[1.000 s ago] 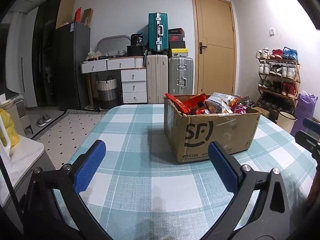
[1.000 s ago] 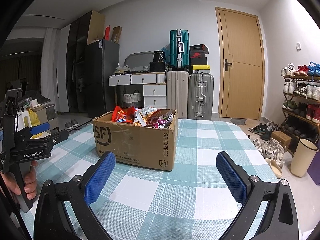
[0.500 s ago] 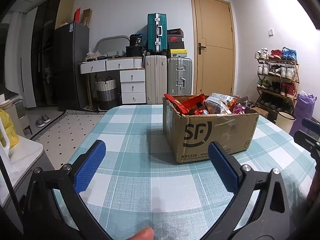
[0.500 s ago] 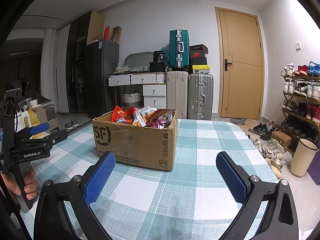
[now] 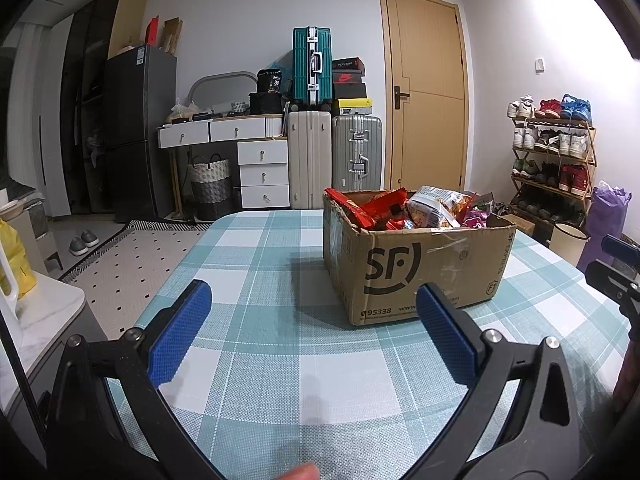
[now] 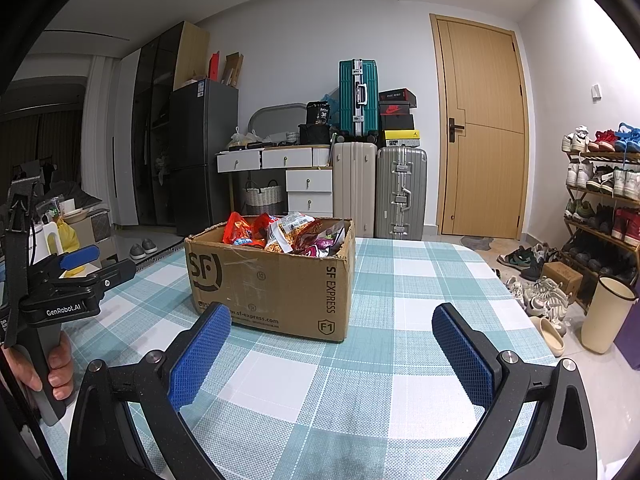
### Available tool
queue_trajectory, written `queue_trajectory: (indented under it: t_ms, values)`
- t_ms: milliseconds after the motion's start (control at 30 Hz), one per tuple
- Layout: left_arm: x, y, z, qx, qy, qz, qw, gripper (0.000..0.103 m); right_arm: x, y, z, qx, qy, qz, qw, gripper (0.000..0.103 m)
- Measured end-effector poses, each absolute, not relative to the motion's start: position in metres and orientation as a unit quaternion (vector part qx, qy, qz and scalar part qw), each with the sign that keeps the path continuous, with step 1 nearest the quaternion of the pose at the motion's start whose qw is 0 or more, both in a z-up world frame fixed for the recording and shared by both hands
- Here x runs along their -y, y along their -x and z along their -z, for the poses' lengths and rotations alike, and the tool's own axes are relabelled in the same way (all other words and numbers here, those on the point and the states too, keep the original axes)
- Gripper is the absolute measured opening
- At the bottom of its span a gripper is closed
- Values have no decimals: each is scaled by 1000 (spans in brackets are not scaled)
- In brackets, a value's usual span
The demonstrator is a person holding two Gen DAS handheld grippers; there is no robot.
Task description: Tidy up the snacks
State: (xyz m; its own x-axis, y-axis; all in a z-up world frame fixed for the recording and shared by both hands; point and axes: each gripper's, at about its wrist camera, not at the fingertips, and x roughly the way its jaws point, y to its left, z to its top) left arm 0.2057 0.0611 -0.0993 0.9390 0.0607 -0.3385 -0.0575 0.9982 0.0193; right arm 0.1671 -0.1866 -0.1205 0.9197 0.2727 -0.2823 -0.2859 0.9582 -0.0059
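A brown SF cardboard box (image 5: 420, 268) (image 6: 276, 276) stands on the checked table, heaped with snack packets (image 5: 404, 210) (image 6: 280, 232) in red, orange, white and purple wrappers. My left gripper (image 5: 312, 304) is open, low over the table, short of the box's left front corner. My right gripper (image 6: 332, 326) is open too, facing the box's right front corner from a little way back. Nothing sits between either pair of blue pads. The left gripper (image 6: 76, 264), held by a hand (image 6: 60, 364), shows at the left edge of the right wrist view.
The teal-and-white checked tablecloth (image 5: 272, 360) (image 6: 404, 280) covers the table around the box. Beyond the table stand suitcases (image 5: 312, 136), a white drawer unit (image 5: 240, 152), a dark fridge (image 5: 136, 128), a wooden door (image 6: 480, 128) and a shoe rack (image 6: 600, 200). A fingertip (image 5: 300, 472) shows at the bottom edge.
The left wrist view has shifted slightly, so the box sits a touch further left and lower. A fingertip has appeared at its bottom edge. The right gripper has barely moved.
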Motion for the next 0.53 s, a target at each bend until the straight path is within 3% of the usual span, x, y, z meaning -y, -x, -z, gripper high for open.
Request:
queue_trajectory:
  t_ms: [533]
  values:
    - [-58,-206,99,-170,-3,-28,985,102,186,-167,121,-141,23,-143,979,103]
